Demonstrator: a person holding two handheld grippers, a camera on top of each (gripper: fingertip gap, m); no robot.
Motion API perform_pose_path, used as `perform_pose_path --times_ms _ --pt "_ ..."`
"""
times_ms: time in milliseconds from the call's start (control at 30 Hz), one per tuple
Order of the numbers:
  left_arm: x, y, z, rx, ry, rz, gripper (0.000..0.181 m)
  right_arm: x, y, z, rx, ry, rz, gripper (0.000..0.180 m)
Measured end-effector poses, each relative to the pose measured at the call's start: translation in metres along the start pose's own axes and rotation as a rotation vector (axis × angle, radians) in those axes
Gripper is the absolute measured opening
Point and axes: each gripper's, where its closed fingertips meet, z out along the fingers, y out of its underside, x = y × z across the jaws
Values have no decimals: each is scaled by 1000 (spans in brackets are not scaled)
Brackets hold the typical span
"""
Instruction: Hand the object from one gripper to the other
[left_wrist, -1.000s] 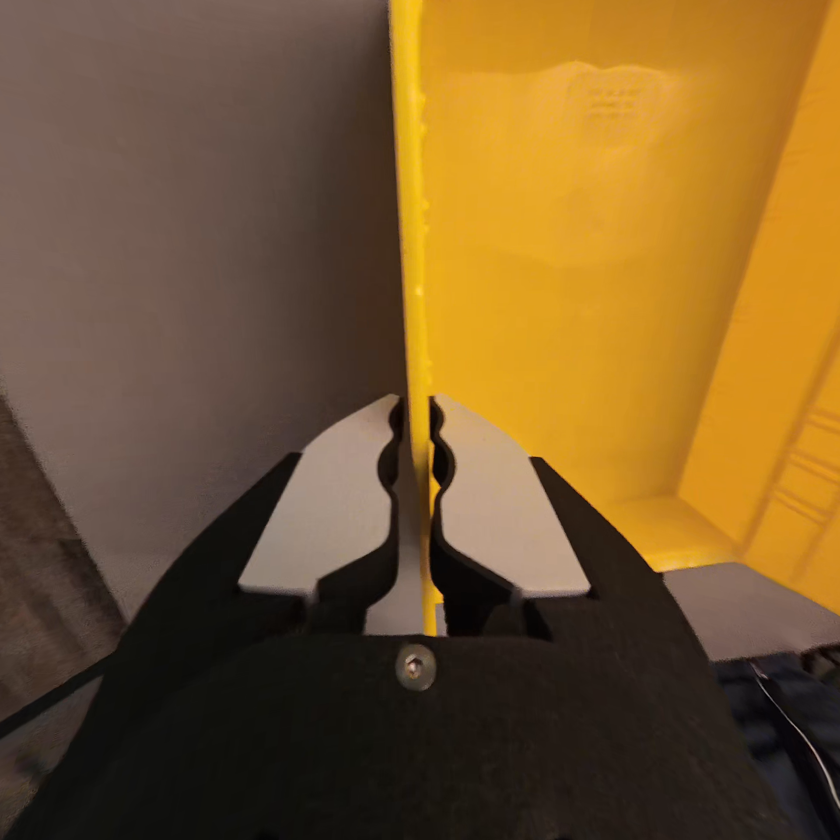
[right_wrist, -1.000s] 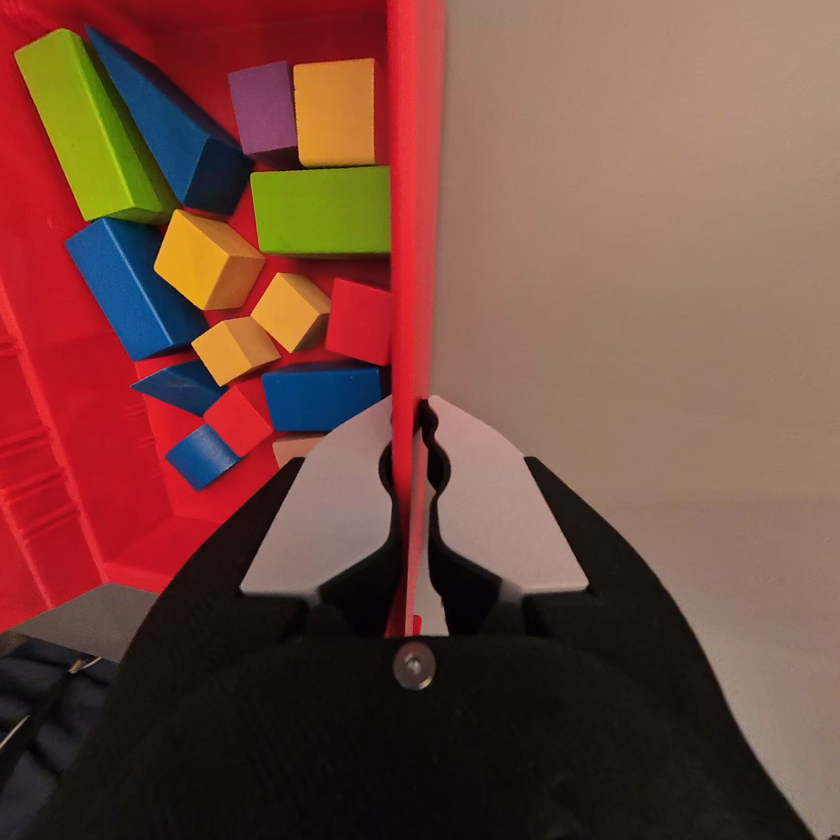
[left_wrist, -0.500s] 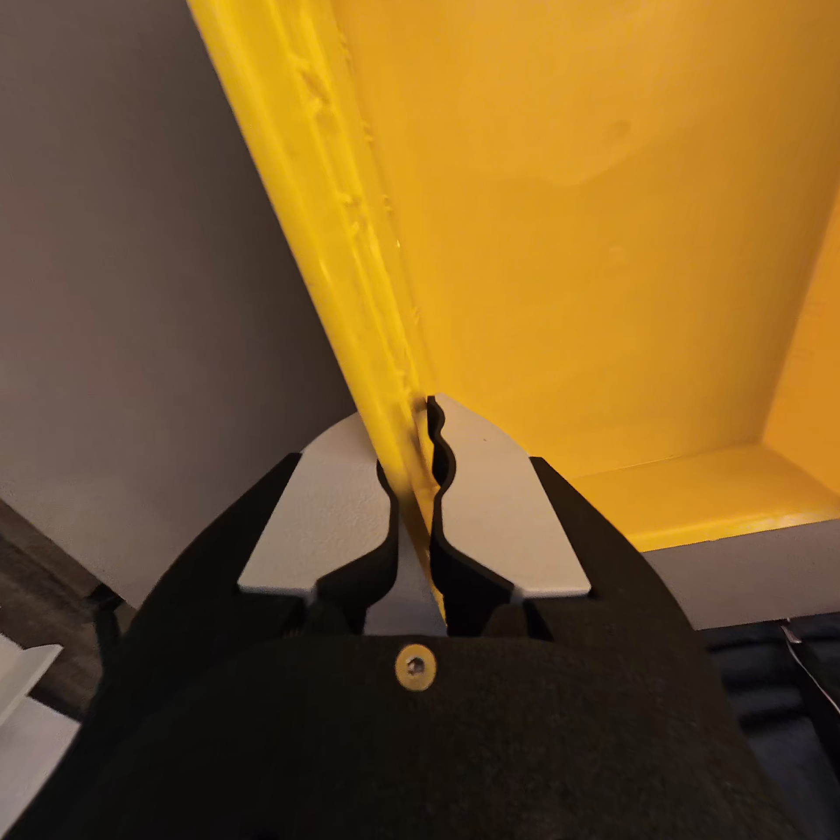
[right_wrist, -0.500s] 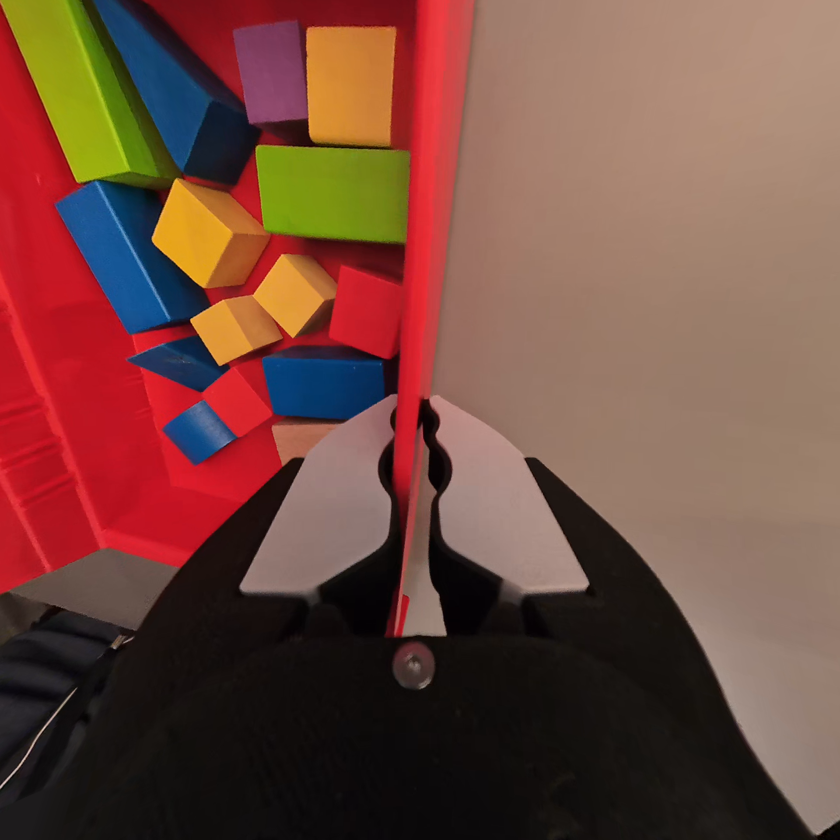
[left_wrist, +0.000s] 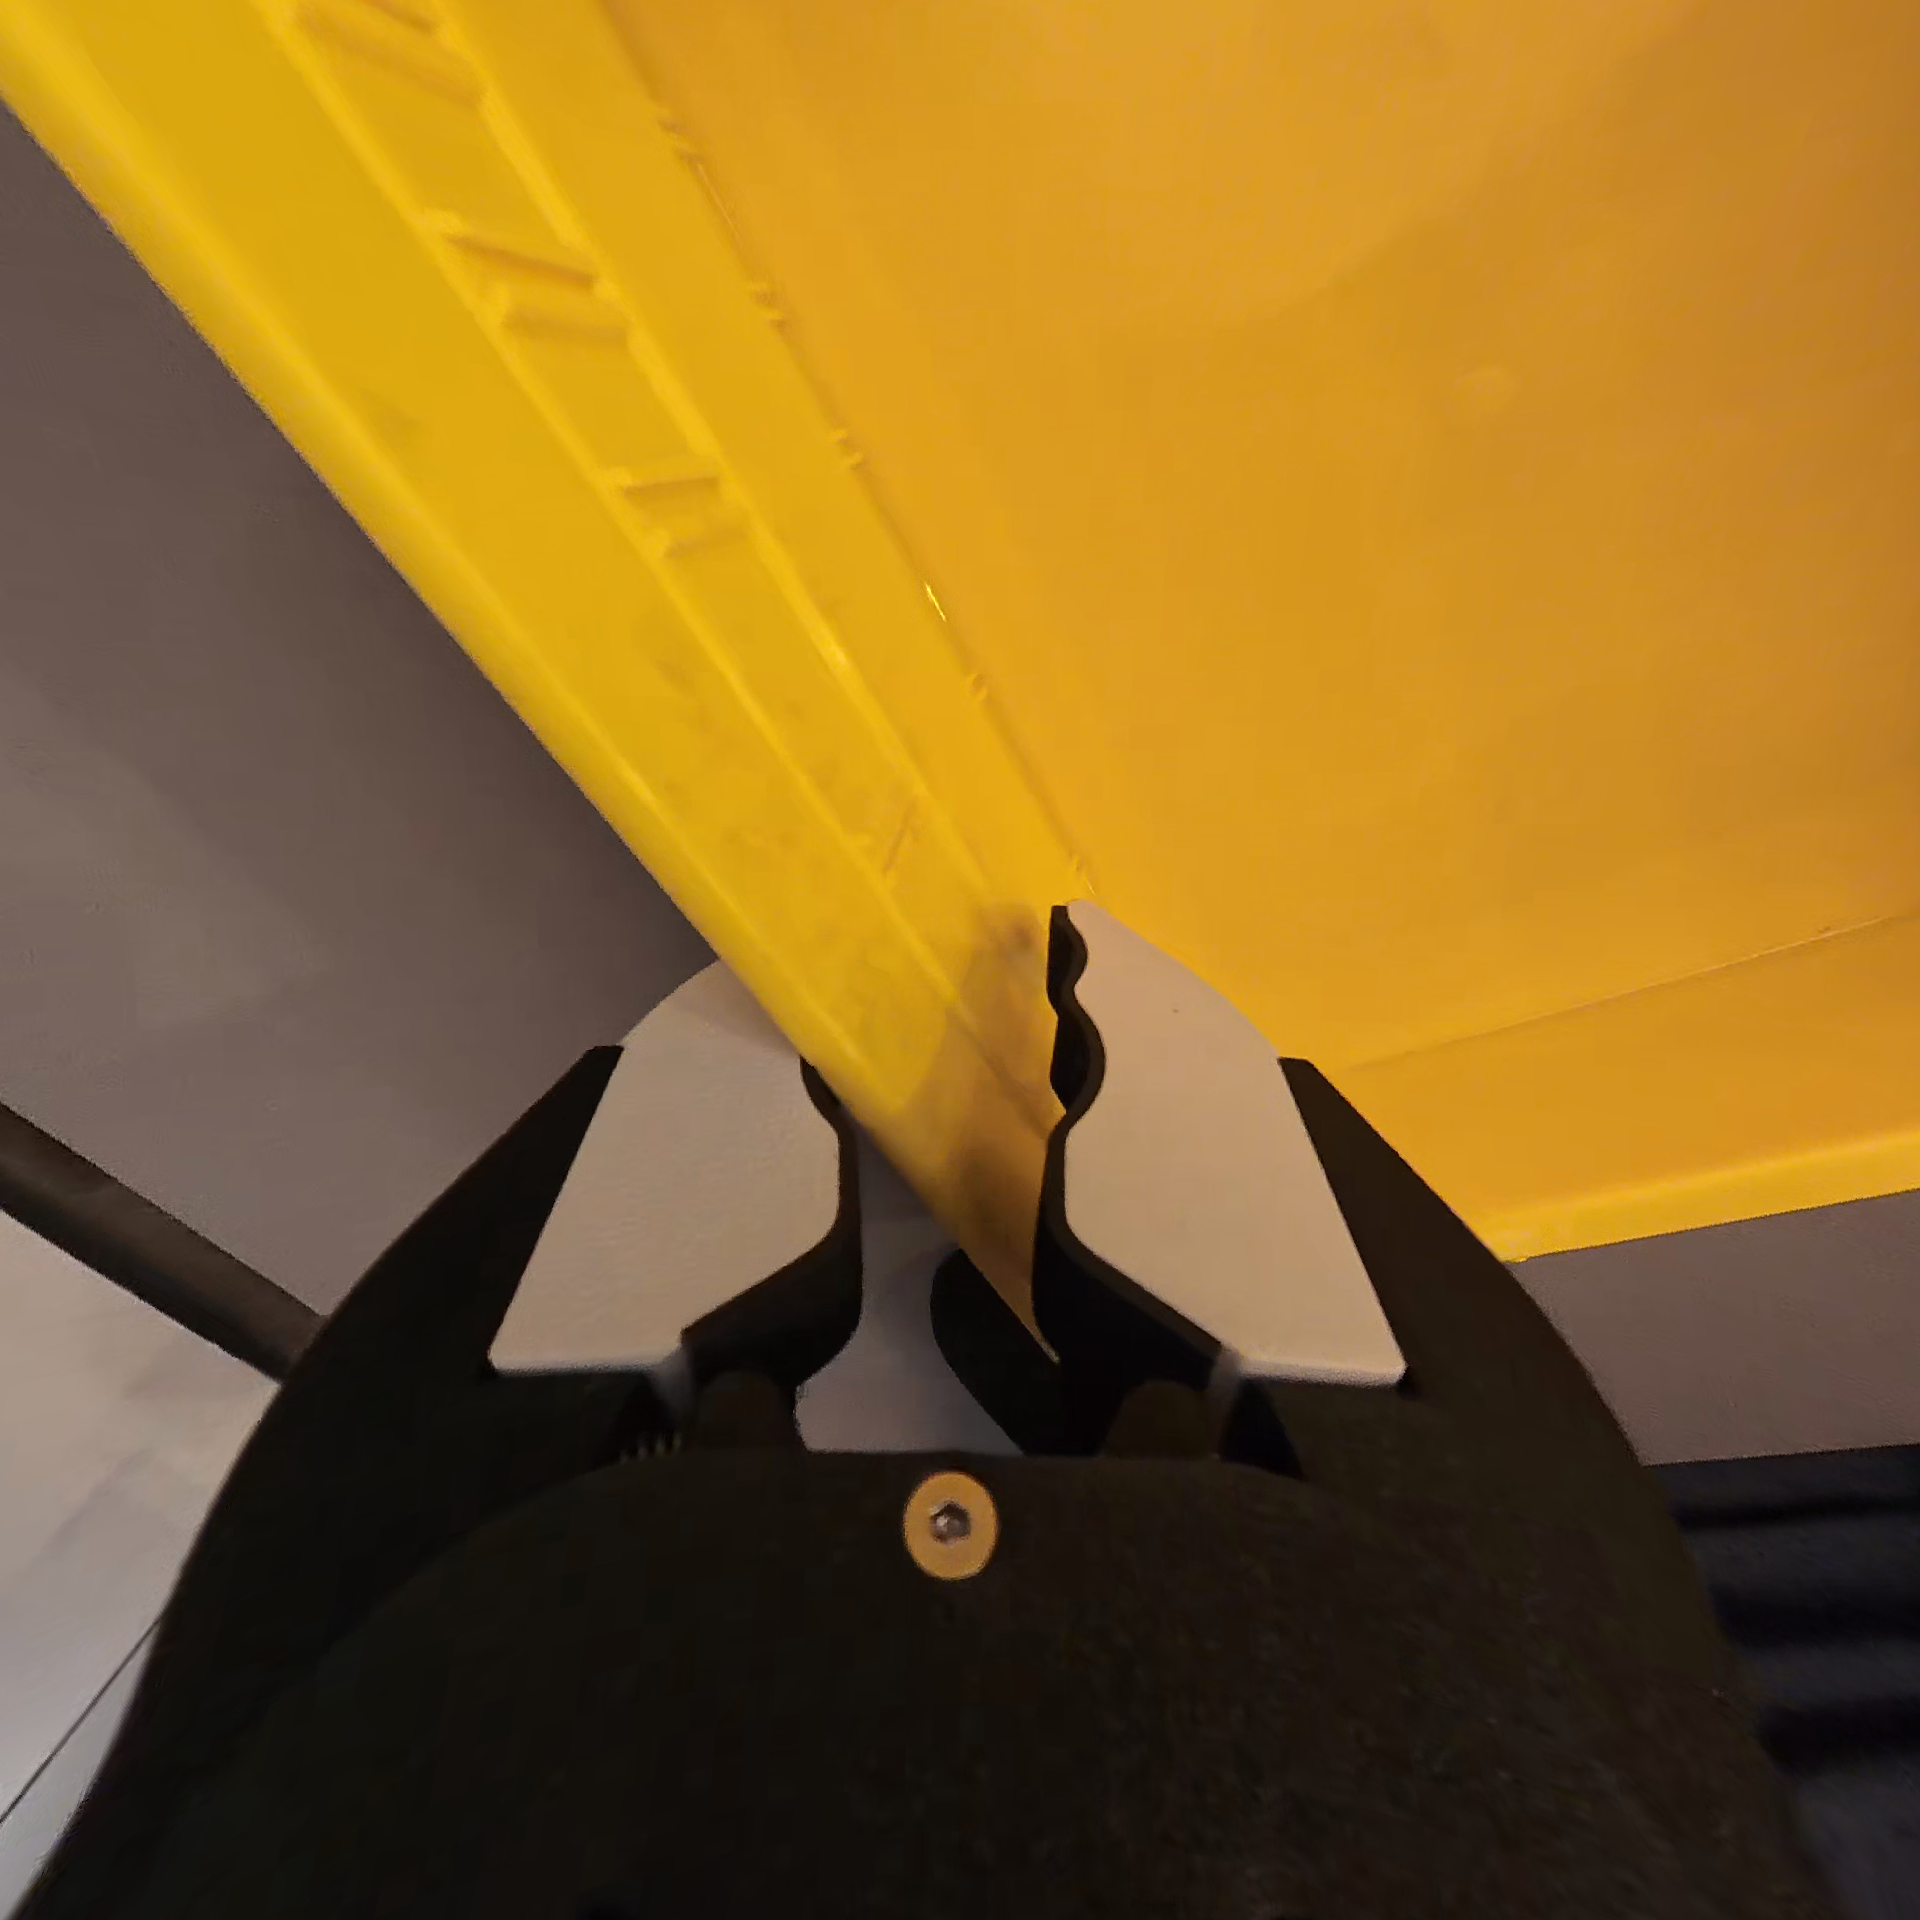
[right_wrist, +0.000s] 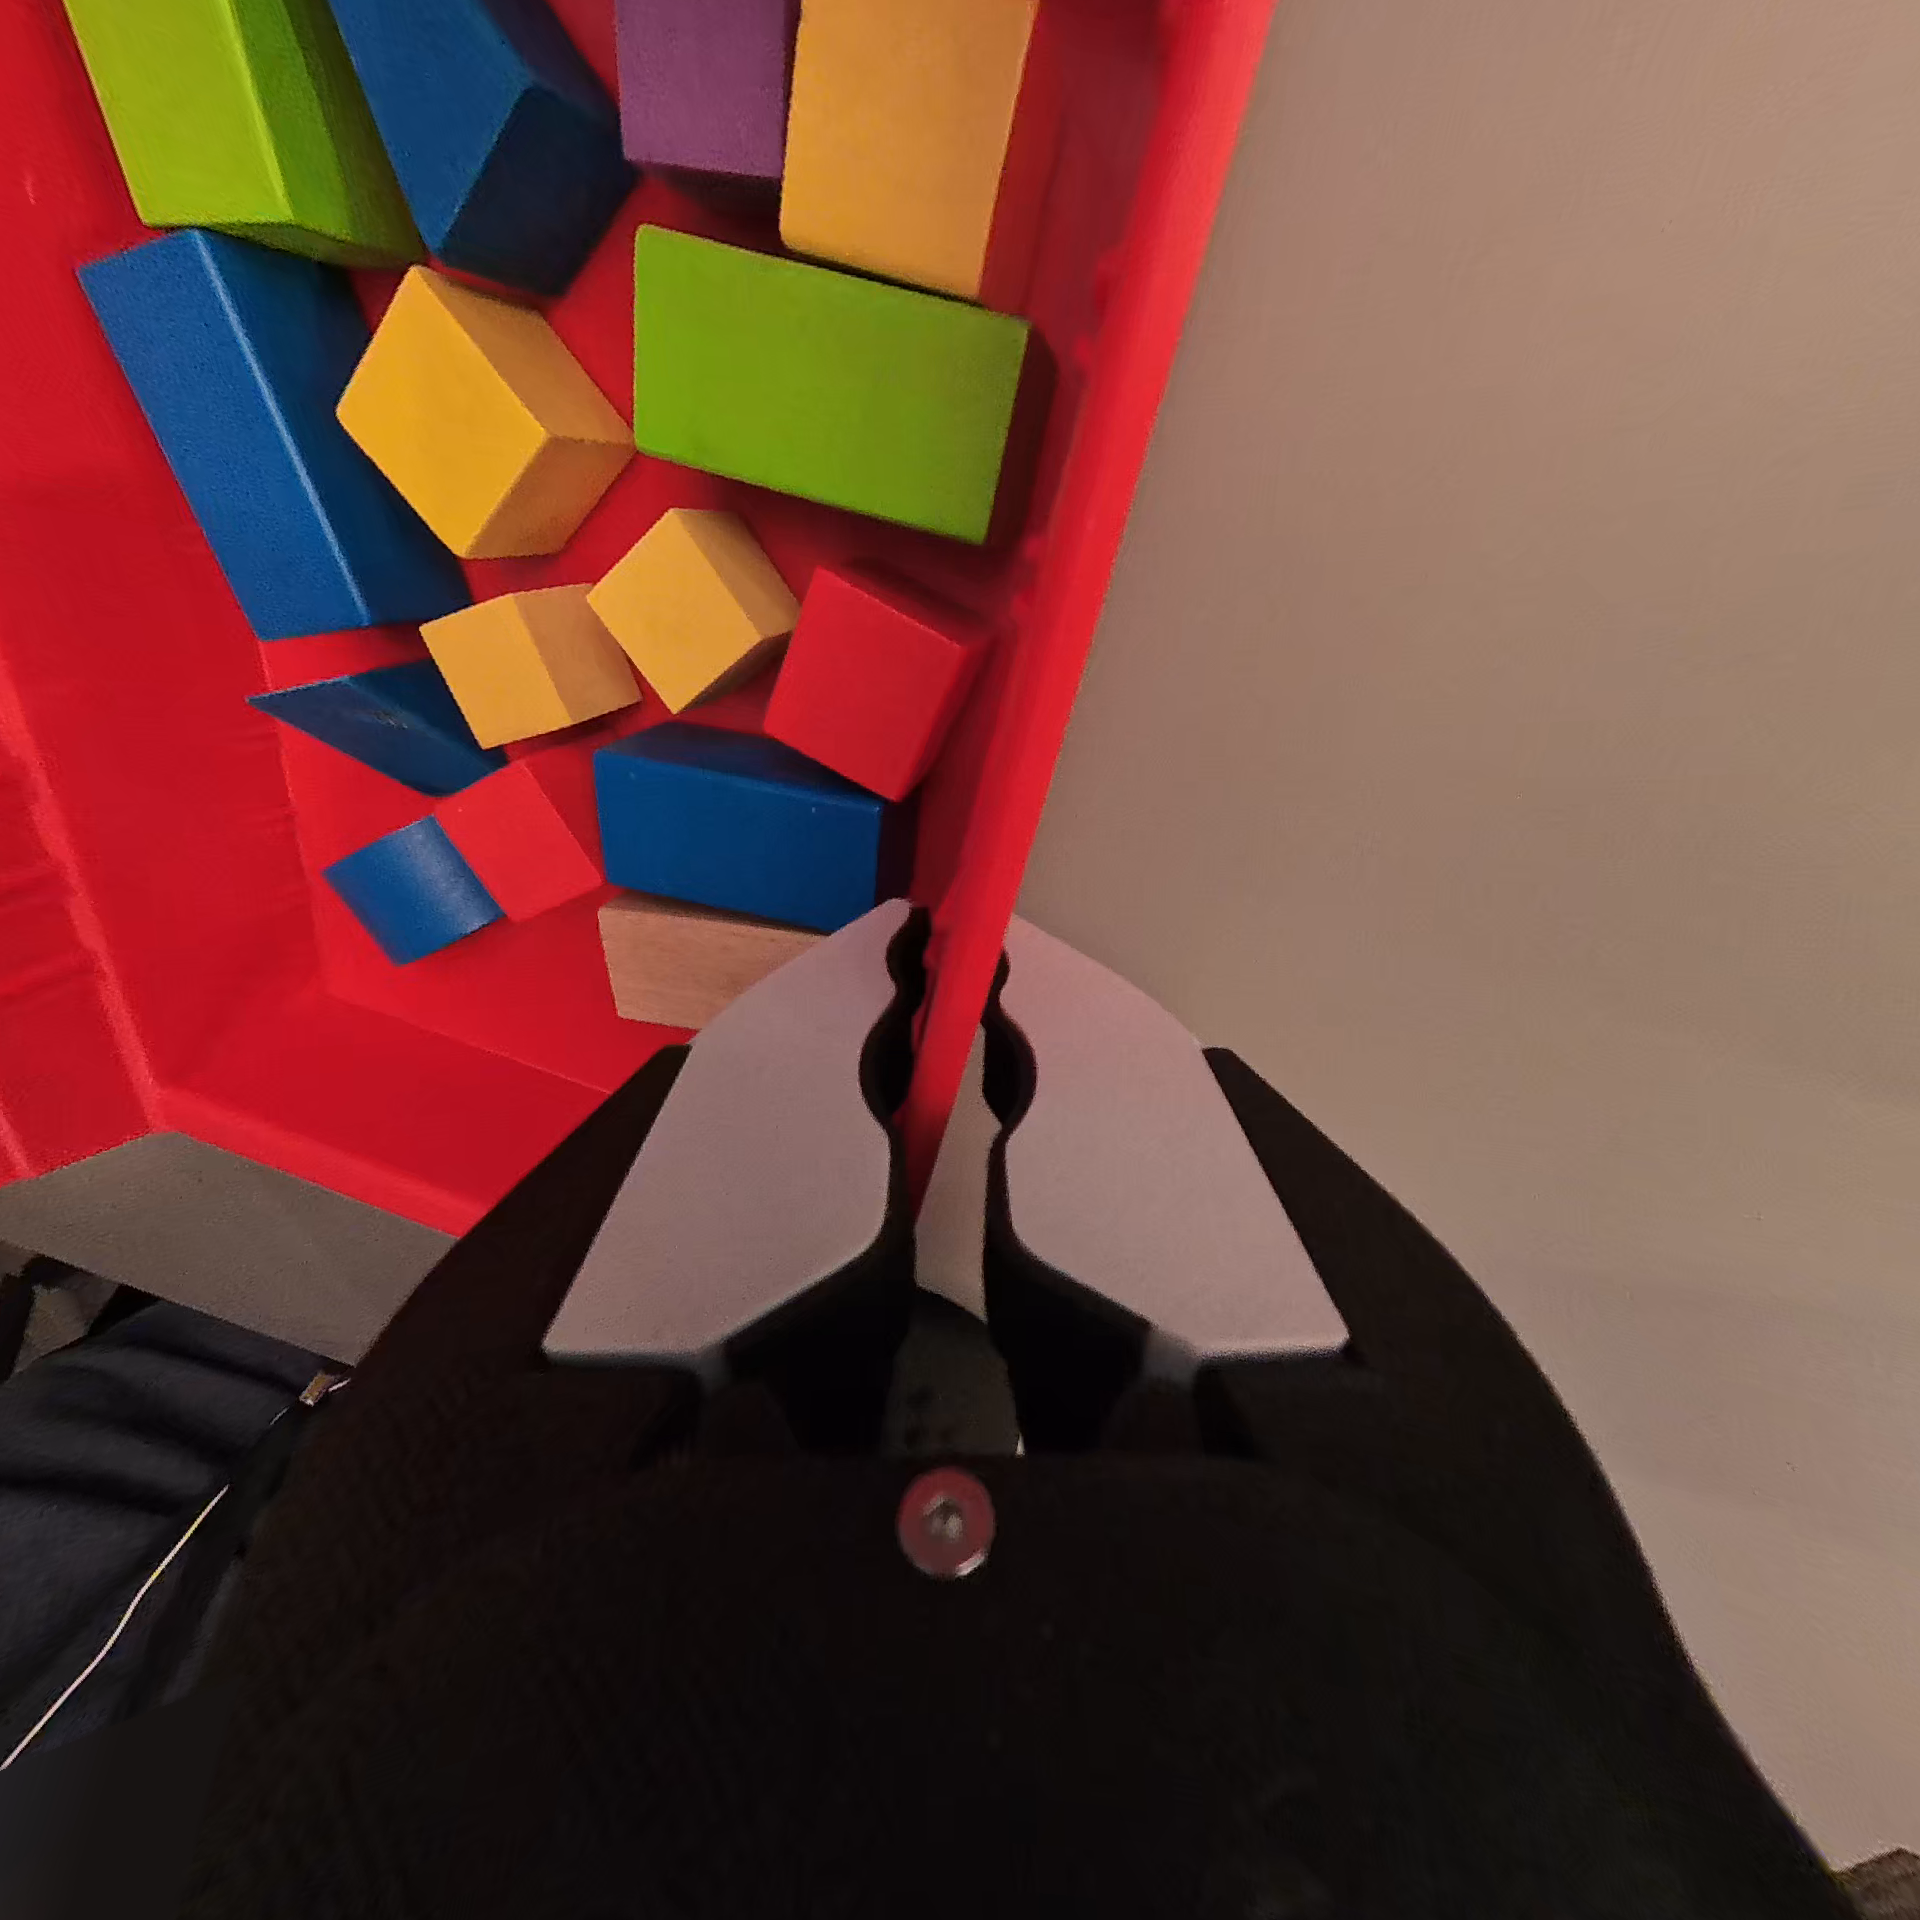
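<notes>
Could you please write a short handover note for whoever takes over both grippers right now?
Left gripper: jaws around the wall of the tilted yellow bin, which looks empty; the grip looks loose.
Right gripper: shut on the wall of the red bin, which holds the coloured blocks, all lying loose.
Done: no block picked up or passed.
Left: free the grippers, take a block, hand it across.

Counts: two plastic bins, fifteen wooden blocks, two grippers

One yellow plastic bin (left_wrist: 1351, 520); one red plastic bin (right_wrist: 125, 883) holding five blue, four yellow, two green, two red, one purple, one plain block.
</notes>
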Motion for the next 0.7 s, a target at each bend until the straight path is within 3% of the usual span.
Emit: perform_pose_path --times_ms 500,700 --pt "13 -4 -2 19 44 37 37 -1 0 1 -6 -9 -3 9" --pt "7 -12 -25 139 61 36 37 -1 -6 -8 46 -12 -11 11"
